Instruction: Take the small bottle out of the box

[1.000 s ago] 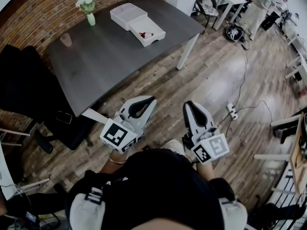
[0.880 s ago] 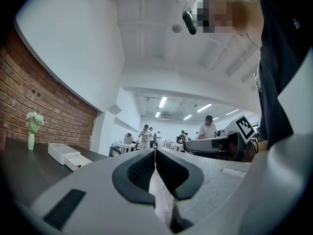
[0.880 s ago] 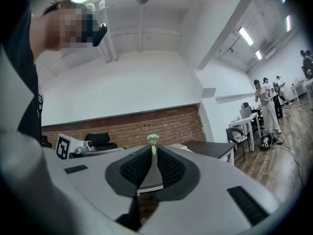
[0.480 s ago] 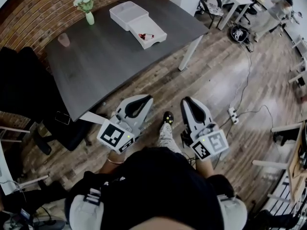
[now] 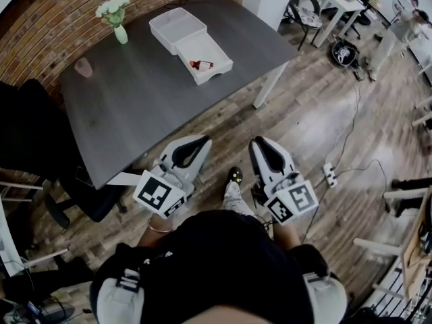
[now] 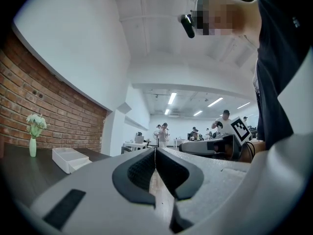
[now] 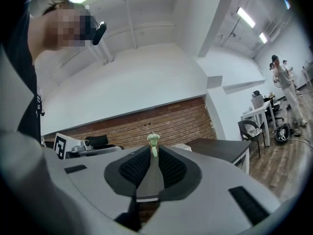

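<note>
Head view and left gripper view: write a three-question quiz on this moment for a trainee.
1. True or false: the small bottle lies in the box on the table.
2. Which of these stands on the table? A. a vase of flowers B. a laptop C. a kettle
3. In a few words: how do the jaws of the left gripper stand, and do they hold anything?

Key
1. True: it is in the half of the box nearer the person.
2. A
3. Together, with nothing between them.
</note>
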The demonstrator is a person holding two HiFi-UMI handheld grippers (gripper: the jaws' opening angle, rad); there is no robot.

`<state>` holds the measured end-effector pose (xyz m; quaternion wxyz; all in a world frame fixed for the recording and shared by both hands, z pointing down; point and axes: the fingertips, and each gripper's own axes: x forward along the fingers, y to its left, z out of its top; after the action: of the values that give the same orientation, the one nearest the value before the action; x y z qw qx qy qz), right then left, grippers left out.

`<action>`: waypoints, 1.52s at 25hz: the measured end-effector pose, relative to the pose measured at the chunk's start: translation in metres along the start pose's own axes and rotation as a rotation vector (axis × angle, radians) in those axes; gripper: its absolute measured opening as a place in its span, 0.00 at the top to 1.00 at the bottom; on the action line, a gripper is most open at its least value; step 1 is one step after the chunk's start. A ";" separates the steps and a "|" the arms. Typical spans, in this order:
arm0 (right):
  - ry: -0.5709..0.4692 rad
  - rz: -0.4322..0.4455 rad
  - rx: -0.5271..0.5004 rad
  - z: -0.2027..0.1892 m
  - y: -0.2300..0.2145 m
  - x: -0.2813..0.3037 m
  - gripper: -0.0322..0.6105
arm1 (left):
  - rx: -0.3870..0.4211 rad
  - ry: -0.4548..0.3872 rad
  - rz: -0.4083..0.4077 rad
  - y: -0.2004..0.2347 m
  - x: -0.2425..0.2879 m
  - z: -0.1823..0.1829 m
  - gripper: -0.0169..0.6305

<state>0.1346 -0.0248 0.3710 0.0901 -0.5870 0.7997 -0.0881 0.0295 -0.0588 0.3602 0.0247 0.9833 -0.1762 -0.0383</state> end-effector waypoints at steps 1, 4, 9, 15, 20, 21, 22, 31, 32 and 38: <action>0.001 0.006 0.002 0.002 -0.007 0.006 0.87 | 0.002 -0.001 0.005 0.005 0.007 0.002 0.97; 0.005 0.019 0.006 0.009 -0.025 0.023 0.87 | 0.009 0.006 0.017 0.019 0.027 0.002 0.97; 0.017 0.047 0.015 0.022 -0.057 0.050 0.86 | 0.012 0.009 0.047 0.043 0.063 0.009 0.97; 0.033 0.097 0.024 0.034 -0.096 0.083 0.86 | 0.021 0.023 0.097 0.069 0.103 0.010 0.97; 0.055 0.144 0.031 0.039 -0.127 0.115 0.86 | 0.016 0.029 0.154 0.096 0.133 0.010 0.97; 0.057 0.155 0.030 0.041 -0.133 0.120 0.86 | 0.017 0.030 0.169 0.101 0.138 0.010 0.97; 0.058 0.167 0.030 0.042 -0.138 0.125 0.86 | 0.020 0.031 0.180 0.105 0.144 0.010 0.97; 0.116 0.249 0.033 0.034 -0.175 0.162 0.85 | 0.019 0.037 0.267 0.131 0.172 -0.001 0.97; 0.126 0.257 0.031 0.030 -0.176 0.167 0.85 | 0.016 0.043 0.278 0.134 0.170 -0.004 0.97; 0.205 0.315 -0.011 0.006 -0.167 0.201 0.85 | 0.008 0.061 0.352 0.168 0.153 -0.015 0.97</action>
<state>0.2314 -0.2663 0.3986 0.0177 -0.4431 0.8872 -0.1278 0.1157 -0.2686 0.3750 0.0322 0.9380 -0.3450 -0.0027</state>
